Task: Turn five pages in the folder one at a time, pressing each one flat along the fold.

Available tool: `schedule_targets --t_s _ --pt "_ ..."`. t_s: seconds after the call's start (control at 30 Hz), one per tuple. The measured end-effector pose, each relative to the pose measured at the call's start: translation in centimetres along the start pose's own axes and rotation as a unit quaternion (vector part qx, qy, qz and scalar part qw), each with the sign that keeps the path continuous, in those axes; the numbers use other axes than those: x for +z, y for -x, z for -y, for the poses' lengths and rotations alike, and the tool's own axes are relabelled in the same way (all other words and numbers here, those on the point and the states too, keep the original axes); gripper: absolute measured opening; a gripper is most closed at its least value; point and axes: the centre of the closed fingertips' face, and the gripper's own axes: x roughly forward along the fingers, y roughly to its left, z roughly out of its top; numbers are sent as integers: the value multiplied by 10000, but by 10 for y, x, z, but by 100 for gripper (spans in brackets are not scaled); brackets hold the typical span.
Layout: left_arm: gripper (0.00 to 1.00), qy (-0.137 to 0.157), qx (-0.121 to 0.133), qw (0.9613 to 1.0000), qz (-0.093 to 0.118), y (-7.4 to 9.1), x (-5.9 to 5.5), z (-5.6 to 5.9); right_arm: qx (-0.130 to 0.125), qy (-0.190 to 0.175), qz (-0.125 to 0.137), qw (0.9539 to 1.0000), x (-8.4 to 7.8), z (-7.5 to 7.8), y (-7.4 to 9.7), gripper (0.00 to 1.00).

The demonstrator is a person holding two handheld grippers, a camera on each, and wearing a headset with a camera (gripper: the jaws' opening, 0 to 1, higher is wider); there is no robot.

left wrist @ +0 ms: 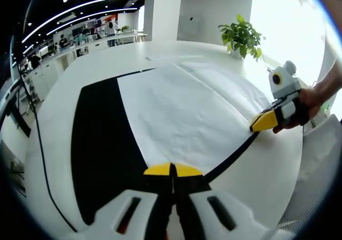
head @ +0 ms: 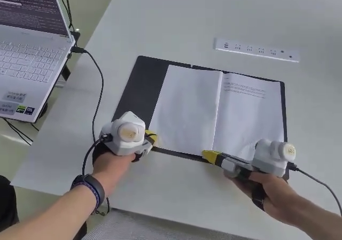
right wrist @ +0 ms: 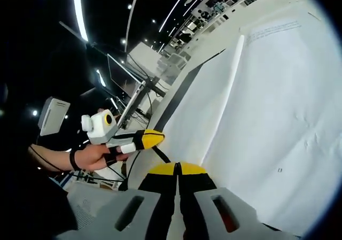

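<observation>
Basically the desk [head: 176, 15] held the folder [head: 138, 85] lying open, left page [head: 187, 109] and right page [head: 248, 114] flat, with left tongs [left wrist: 172, 170] and right tongs [right wrist: 176, 169] both clenched empty at its near edge, seemingly between turns, the next probably needing a pinch on the right page's corner.

White plastic left gripper [head: 151, 139] with yellow-tipped black jaws, at seven o'clock in the head view; its twin, the right gripper [head: 209, 155], at five o'clock. A thin black cable [head: 316, 180] leaves the right one, and a dark wristband [head: 94, 187] circles the left wrist.
</observation>
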Motion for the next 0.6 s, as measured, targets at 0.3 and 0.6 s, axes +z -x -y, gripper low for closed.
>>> schedule_targets --t_s 0.3,0.6 --pt "0 -6 -17 10000 -36 1 0 1 -43 49 -153 9999 -13 -2 -1 0" --pt "4 -74 -159 9997 -185 3 0 6 -47 44 -127 9999 -12 -4 3 0"
